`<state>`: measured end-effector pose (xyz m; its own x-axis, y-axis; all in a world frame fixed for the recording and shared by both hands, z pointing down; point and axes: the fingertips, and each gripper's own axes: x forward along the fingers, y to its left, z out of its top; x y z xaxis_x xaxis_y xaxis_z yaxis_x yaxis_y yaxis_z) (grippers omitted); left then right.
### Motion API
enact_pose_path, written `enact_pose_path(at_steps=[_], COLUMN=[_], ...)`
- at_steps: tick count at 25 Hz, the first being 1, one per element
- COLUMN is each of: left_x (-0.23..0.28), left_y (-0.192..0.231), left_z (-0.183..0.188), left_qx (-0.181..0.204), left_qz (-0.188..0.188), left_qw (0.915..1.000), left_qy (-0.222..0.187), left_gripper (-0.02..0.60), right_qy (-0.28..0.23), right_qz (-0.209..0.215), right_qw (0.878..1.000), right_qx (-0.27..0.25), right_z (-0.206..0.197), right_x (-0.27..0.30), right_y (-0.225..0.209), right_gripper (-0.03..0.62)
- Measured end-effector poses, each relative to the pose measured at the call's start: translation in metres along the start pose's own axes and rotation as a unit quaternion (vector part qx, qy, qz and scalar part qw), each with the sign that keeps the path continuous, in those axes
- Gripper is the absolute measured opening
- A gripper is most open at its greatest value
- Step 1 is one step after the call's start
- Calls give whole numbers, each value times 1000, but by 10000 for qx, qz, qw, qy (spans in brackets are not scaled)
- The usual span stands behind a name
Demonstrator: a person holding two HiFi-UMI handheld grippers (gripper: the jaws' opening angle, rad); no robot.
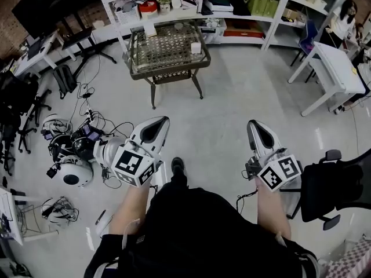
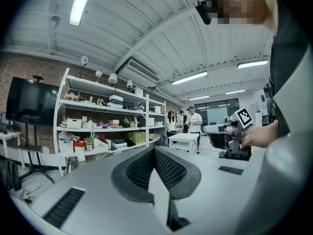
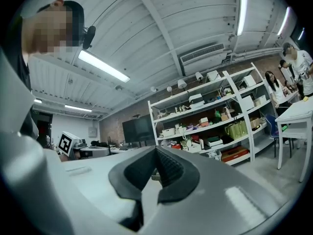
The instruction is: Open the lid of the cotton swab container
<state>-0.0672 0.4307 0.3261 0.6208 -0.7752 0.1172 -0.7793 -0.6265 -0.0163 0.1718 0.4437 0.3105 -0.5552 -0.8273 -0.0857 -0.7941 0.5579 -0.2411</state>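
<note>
Head view looks down on a person standing with the left gripper [image 1: 164, 120] at 8 o'clock and the right gripper [image 1: 254, 125] at 4 o'clock, both aimed toward the wicker table [image 1: 139, 59] at 12 o'clock. Each gripper's own view shows its ribbed pads pressed together with nothing between them: both are closed and empty. The task's thing is judged to be the small white container [image 1: 196, 47] on the table's right side, well apart from both grippers, its lid untouched. To do the approach well, the person would need to step up to the table and part the jaws before arriving, then steady the body with one gripper and take the lid with the other, so the light container neither slides nor tips. From here its lid, hinge and label cannot be made out, and a second white item [image 1: 149, 29] at the table's far edge could equally be it. The gripper views show mainly shelving [image 2: 102, 126] beyond the jaws.
</note>
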Motion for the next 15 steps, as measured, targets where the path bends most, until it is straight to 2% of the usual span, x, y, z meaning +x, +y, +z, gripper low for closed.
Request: enact_pose_path(at_steps=[4,11,13,15], left_x=[14,50,61,70], left_y=[18,63,75,91], left_z=[-3,3,3,3], left_qx=[-38,-260,-210,-109], left_qz=[-125,-473,-604,-576], left_qw=[9999,9983,9977,9981], left_qy=[7,-235,-210,-193], left_gripper=[5,3,3,3], right_qy=[58,125,138,155], right_qz=[29,-64,-87,-109], right_qw=[10000,9999,9999,9998], right_qx=[-17,37,47,67], right_z=[-1,-3,-3,-4], right_x=[26,88,108,128], right_y=[-3,-21,-25,-26], right_gripper=[11,11,11,11])
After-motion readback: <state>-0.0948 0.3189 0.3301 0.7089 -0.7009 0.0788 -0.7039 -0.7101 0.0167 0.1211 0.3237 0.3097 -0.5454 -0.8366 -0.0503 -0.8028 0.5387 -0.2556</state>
